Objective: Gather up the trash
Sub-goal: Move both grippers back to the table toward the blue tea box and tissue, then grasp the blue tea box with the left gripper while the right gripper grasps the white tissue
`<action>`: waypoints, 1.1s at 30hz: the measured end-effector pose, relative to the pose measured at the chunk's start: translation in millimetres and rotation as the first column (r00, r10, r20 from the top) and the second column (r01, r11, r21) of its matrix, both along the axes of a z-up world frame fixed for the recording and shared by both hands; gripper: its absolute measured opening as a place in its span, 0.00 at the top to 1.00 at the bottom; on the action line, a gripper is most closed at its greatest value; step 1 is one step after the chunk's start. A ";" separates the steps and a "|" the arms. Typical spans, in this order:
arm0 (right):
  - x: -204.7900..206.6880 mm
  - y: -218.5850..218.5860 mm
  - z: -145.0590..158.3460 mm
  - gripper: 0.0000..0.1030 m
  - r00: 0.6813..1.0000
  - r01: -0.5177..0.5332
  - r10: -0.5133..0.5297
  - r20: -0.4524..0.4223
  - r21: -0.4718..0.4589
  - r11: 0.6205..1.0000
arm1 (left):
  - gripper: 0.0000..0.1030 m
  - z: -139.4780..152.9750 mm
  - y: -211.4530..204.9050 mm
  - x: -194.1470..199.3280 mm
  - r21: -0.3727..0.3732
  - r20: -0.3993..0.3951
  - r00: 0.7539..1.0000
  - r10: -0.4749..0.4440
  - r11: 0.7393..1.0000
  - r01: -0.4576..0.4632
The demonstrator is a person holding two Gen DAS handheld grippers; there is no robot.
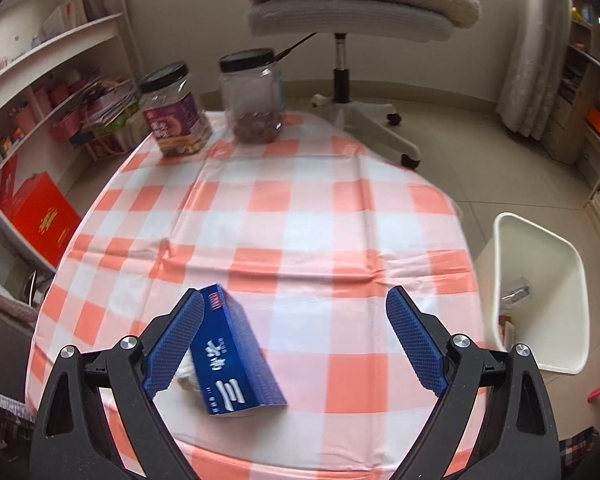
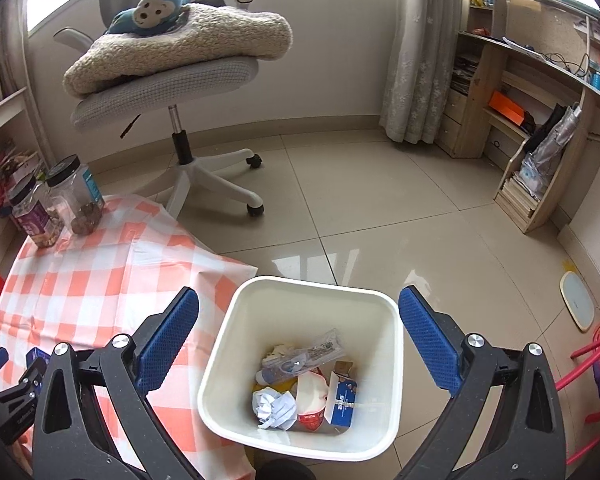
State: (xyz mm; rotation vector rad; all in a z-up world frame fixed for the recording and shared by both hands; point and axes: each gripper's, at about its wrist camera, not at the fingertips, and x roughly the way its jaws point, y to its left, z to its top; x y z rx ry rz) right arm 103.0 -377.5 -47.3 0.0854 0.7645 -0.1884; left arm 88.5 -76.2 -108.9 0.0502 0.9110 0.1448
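While the wide left claw (image 1: 294,320) faces a blue box (image 1: 236,356), the wide right claw (image 2: 299,322) overlooks the bin's (image 2: 228,344) trash.

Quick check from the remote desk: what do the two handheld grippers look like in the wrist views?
Both match. The left gripper and right gripper each have two black angular plastic arms with triangular cut-outs and round silver bolts at the pivots. Their fingers carry long blue pads with a fine dotted grid texture. No cables, markings or sleeves show.
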 end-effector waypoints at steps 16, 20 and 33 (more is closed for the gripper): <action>30.6 89.7 -15.2 0.07 0.981 -0.164 0.159 -0.108 -0.038 0.986 | 0.58 -53.3 54.2 28.9 -0.162 -0.252 0.966 -0.057 0.987 0.016; 40.0 118.5 -21.1 0.07 0.969 -0.208 0.201 -0.140 -0.037 0.977 | 0.60 -41.9 73.7 25.3 -0.206 -0.216 0.972 -0.087 0.978 0.041; 40.4 279.2 -78.8 0.07 0.765 -0.550 0.549 -0.337 0.102 0.829 | 0.60 39.0 183.9 7.7 -0.154 0.005 0.999 0.035 0.988 -0.034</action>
